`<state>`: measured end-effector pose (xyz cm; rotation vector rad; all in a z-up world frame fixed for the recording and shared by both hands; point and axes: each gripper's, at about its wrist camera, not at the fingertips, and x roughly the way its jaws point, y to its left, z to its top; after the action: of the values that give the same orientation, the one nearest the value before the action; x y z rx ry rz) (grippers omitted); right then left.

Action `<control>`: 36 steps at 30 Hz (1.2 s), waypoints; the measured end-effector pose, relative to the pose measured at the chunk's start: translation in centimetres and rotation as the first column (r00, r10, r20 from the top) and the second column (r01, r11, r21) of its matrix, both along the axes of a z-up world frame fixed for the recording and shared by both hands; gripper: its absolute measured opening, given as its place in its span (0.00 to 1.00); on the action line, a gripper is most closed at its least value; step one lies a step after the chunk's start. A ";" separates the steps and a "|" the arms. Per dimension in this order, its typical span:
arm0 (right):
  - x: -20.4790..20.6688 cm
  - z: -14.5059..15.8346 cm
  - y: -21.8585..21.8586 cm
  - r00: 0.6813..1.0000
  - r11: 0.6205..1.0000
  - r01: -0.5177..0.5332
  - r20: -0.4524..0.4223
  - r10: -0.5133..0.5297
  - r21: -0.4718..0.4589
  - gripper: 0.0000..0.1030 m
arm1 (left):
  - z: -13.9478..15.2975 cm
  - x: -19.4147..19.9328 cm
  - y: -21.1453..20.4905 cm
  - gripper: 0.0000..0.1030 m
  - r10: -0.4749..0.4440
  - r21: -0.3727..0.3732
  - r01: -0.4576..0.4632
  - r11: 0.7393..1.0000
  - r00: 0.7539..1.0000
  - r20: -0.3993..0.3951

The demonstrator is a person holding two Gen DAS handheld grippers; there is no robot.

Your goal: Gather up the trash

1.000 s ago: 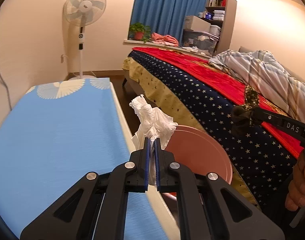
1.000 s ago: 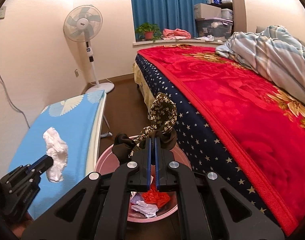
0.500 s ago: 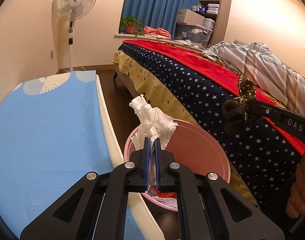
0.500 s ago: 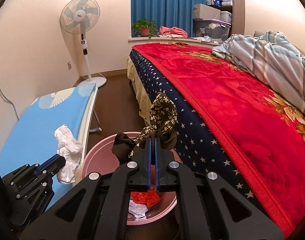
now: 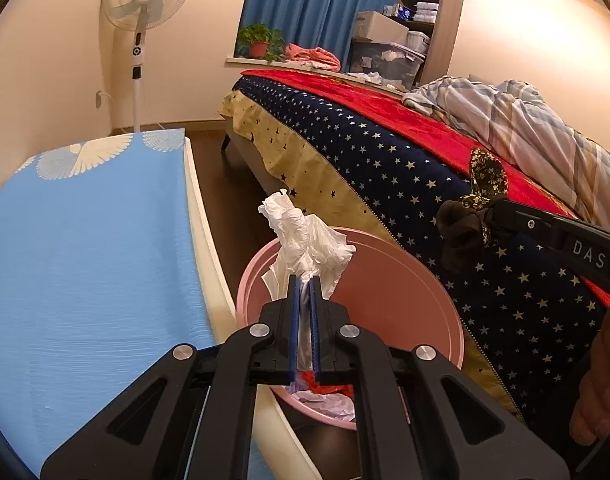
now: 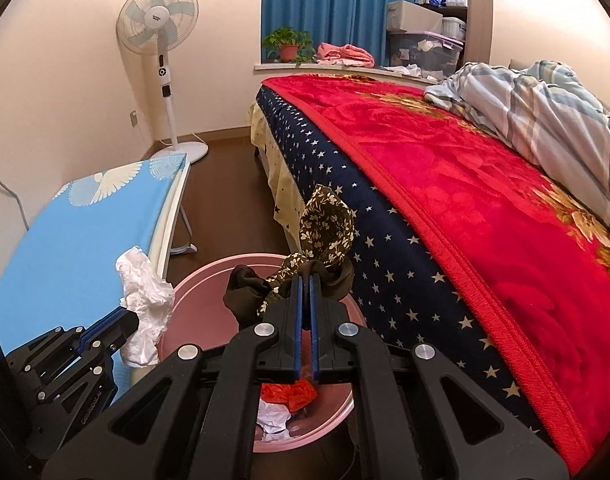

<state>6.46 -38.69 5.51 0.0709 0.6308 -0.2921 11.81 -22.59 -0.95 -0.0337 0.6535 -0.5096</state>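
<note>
Left gripper (image 5: 303, 280) clamped on white tissue (image 5: 305, 236), right gripper (image 6: 303, 280) on dark floral cloth (image 6: 325, 232) — both above pink bin (image 6: 209, 280). Bin contents partly hidden behind gripper bodies — red and white scraps only.

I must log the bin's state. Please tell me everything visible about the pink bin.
The pink bin is a round, smooth container that looks plastic, upright on the dark floor between the blue board and the bed. It is open on top. Inside lie white paper and red scraps. Neither gripper touches it.
</note>
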 end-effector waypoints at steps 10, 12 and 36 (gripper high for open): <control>0.1 -0.1 0.0 1.000 1.000 0.003 -0.004 -0.003 0.001 0.03 | -0.1 0.0 -0.4 0.05 -0.006 -0.007 0.006 1.000 1.000 -0.004; 0.1 -0.1 -0.1 1.000 1.000 0.004 -0.003 -0.004 0.002 0.03 | -0.1 0.0 -0.5 0.05 -0.012 -0.012 0.012 1.000 1.000 -0.004; -4.4 2.7 1.8 0.993 0.999 -0.024 0.119 0.020 0.032 0.95 | 4.8 -5.2 7.0 0.74 0.084 -0.014 -0.083 0.996 0.990 0.111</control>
<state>2.03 -36.86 8.22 0.1121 0.5185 -0.2545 6.65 -15.58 3.84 -0.0405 0.5382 -0.4305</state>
